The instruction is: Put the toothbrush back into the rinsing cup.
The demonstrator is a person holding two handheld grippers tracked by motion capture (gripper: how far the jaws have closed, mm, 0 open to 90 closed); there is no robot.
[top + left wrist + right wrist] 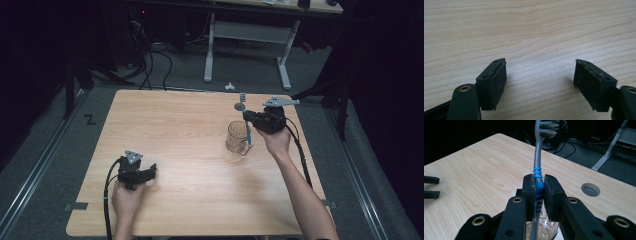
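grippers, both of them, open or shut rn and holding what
left gripper: open, nothing between its jaws.
right gripper: shut on the toothbrush, above the glass.

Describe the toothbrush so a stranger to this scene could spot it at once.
On the wooden table, look to the far right side, where a clear glass cup stands. The toothbrush rises upright over it, clamped in the right gripper. Its grey stem with blue ribbed grip sets it apart.
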